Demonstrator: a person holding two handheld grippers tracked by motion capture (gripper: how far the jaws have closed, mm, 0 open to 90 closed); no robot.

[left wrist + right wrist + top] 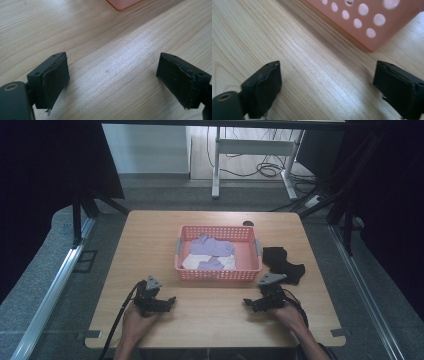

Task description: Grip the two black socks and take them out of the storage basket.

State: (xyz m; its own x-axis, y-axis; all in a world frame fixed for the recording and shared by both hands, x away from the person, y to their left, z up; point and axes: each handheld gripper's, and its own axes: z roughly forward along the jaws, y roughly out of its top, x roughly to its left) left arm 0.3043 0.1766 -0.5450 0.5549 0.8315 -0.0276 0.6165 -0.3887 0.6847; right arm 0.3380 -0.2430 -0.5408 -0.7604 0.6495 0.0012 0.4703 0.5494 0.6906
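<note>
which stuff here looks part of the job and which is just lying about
Likely the job (a guess):
pink basket
purple cloths and white cloth in it
black cloth beside it
left gripper, right gripper, both open

Just around:
white desk frame
floor cables

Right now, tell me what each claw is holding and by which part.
Nothing is held. The left claw and the right claw both stand open over the bare table, with wood showing between their jaws.
</note>
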